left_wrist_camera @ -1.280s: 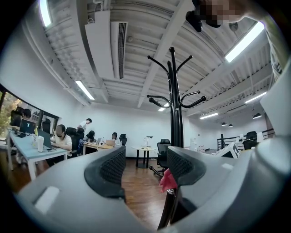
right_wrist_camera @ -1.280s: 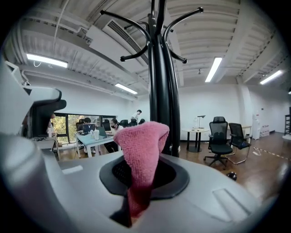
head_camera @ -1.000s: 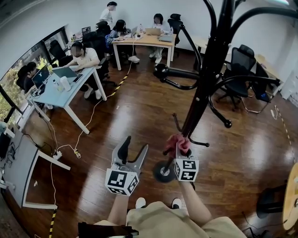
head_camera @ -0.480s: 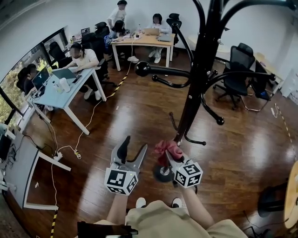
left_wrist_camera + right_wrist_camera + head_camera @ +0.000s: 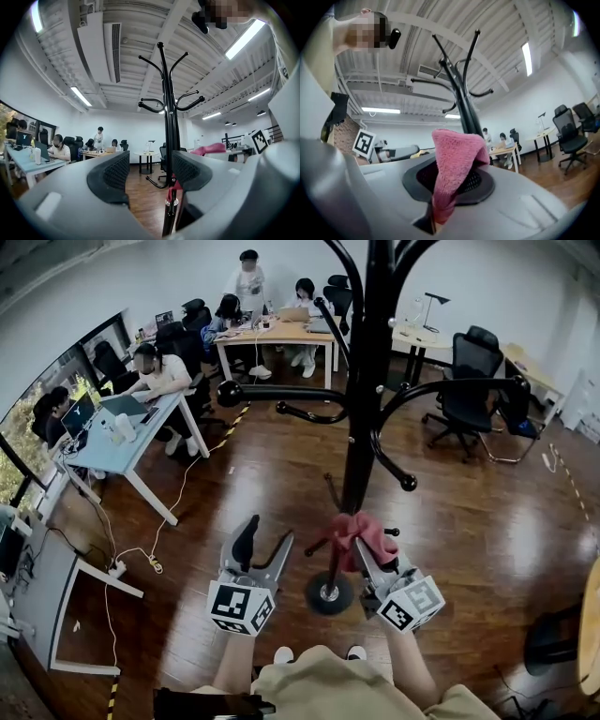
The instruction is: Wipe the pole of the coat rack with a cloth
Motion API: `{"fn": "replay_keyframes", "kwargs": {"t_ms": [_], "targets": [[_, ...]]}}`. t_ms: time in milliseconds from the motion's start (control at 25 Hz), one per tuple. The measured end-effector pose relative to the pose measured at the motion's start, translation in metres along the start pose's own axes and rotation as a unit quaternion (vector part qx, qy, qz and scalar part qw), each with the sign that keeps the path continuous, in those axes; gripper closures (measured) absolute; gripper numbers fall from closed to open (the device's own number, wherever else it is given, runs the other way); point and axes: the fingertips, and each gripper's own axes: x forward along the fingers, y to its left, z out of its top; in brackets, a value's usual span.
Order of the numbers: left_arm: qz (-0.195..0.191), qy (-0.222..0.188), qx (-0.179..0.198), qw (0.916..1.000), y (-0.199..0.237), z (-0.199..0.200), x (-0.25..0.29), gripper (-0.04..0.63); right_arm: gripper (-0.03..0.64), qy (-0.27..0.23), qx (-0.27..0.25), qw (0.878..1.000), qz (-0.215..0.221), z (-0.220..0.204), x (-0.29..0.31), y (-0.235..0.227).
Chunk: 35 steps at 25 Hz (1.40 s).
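Note:
The black coat rack pole [image 5: 361,427] rises from a round base [image 5: 329,594] just in front of me. My right gripper [image 5: 364,547] is shut on a pink cloth [image 5: 360,531], which sits against the lower pole just above the base. In the right gripper view the cloth [image 5: 453,164] stands pinched between the jaws, with the pole [image 5: 461,110] behind it. My left gripper [image 5: 266,540] hangs open and empty to the left of the pole, not touching it. In the left gripper view the pole [image 5: 169,140] shows between the parted jaws, and the cloth [image 5: 209,149] is at the right.
Curved hooks [image 5: 394,470] stick out from the pole at several heights. People sit at a blue desk [image 5: 117,432] on the left and a wooden desk [image 5: 281,332] at the back. Office chairs [image 5: 473,390] stand at the right. A cable [image 5: 183,484] runs across the wooden floor.
My right gripper has swung its marker cube out to the right and down while the cloth stayed at the lower pole. The view has shifted, so the rack sits further left. The left gripper barely moved.

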Motion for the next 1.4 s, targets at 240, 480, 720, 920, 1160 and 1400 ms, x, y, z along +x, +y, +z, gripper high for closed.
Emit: {"fn": "replay_keyframes", "kwargs": {"t_ms": [240, 480, 720, 920, 1160, 1400], "targets": [[-0.003, -0.004, 0.002, 1.0, -0.017, 0.003, 0.008, 0.331, 0.574, -0.115, -0.066, 0.987, -0.09, 0.118, -0.042, -0.065], [-0.004, -0.007, 0.003, 1.0, -0.035, 0.0, 0.015, 0.331, 0.574, -0.251, -0.187, 0.942, -0.123, 0.262, -0.066, -0.07], [-0.006, -0.01, 0.004, 0.9999, -0.057, 0.002, 0.024, 0.331, 0.574, -0.301, -0.227, 0.918, -0.125, 0.336, -0.065, -0.071], [0.0, -0.011, 0.004, 0.9999, -0.063, -0.002, 0.025, 0.331, 0.575, -0.288, -0.23, 0.923, -0.11, 0.327, -0.041, -0.065], [0.024, -0.007, 0.003, 0.9997, -0.053, 0.003, 0.02, 0.331, 0.575, -0.245, -0.187, 0.951, -0.022, 0.29, 0.008, -0.06], [0.055, 0.002, 0.0, 0.9985, -0.026, -0.002, -0.001, 0.333, 0.575, -0.212, -0.134, 0.968, 0.027, 0.25, 0.05, -0.052]]}}
